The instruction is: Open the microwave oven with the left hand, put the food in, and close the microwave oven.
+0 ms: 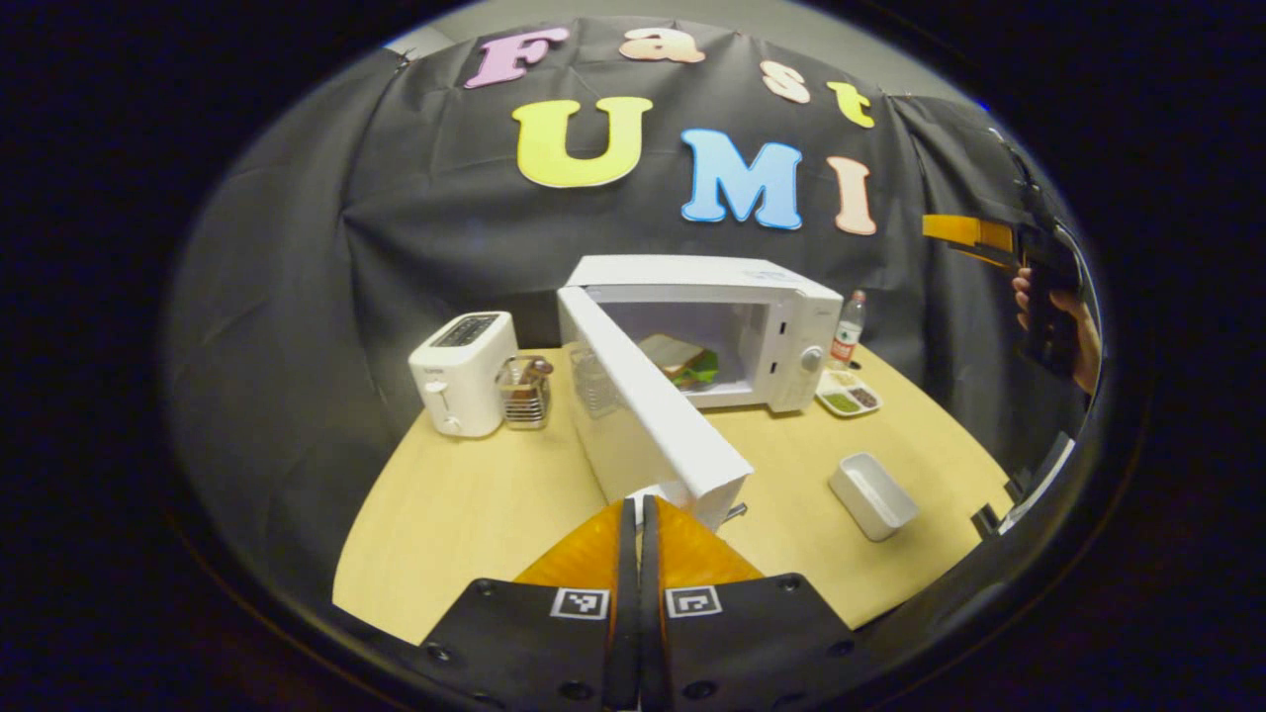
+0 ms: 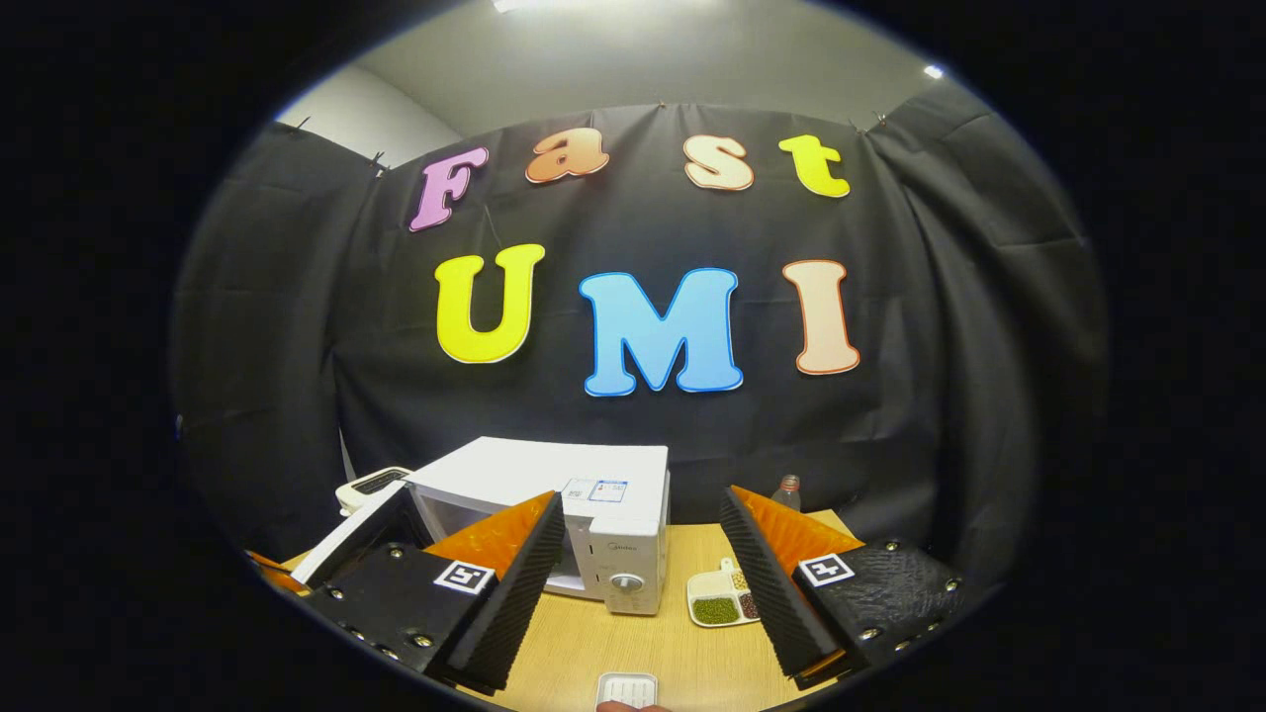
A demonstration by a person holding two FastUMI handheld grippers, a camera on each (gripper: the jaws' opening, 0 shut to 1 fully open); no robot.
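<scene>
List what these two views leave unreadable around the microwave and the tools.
- Left tool: fingers together at the microwave door edge; contact with the door is hidden, left gripper view.
- Sandwich: partly behind the door.
- Microwave cavity: blocked by the right tool finger, right gripper view.
- White tray: cut off at the bottom edge.

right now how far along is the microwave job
Done: the microwave door stands open and the sandwich sits inside. In hand: the left tool, fingers together, is at the door's free edge. The right tool hangs open, empty. Left: swing the door shut.
</scene>
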